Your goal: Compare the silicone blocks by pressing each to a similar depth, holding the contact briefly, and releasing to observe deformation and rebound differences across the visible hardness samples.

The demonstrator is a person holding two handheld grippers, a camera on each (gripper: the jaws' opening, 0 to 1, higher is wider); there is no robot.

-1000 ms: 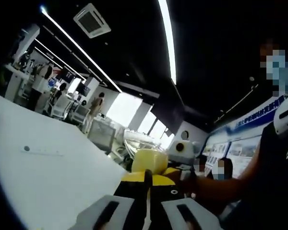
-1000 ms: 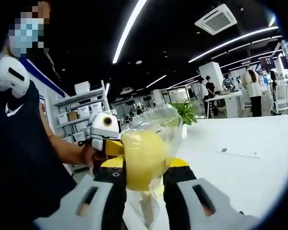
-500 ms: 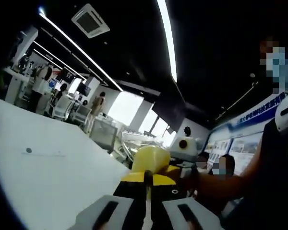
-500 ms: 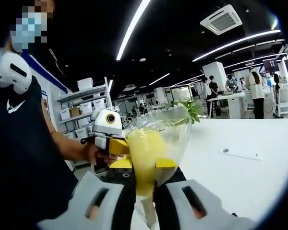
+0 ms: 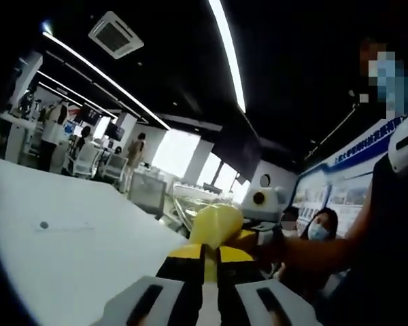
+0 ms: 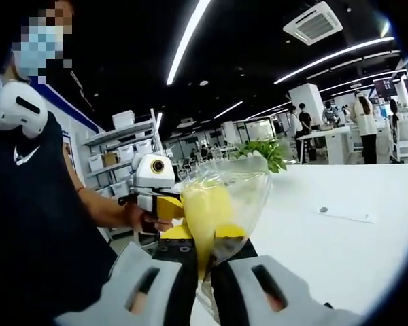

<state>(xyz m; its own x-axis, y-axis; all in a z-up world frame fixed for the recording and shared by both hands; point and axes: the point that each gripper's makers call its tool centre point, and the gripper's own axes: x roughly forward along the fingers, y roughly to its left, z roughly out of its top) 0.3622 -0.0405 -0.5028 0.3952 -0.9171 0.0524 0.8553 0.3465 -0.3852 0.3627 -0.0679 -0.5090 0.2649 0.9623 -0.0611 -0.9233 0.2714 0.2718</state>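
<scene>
A yellow silicone block (image 6: 205,207) inside a clear plastic bag (image 6: 248,187) is held up in the air above the white table (image 6: 340,251). My right gripper (image 6: 204,257) is shut on its lower part, squeezing it narrow. In the left gripper view the same yellow block (image 5: 216,227) sticks out just past my left gripper (image 5: 209,255), whose jaws are shut on its near edge. The right gripper (image 5: 262,204) shows behind the block there. A hand holds the left gripper (image 6: 155,180) behind the bag in the right gripper view.
The white table (image 5: 68,258) carries a small dark dot with a label strip (image 5: 44,225), also seen as a dot (image 6: 323,210). A potted plant (image 6: 265,148) and shelves (image 6: 115,146) stand beyond. A masked person (image 5: 317,231) sits close by; others stand far off.
The right gripper's jaws have drawn together on the bagged yellow block, pinching it from wide to narrow. The left gripper stays shut; both views shifted slightly.
</scene>
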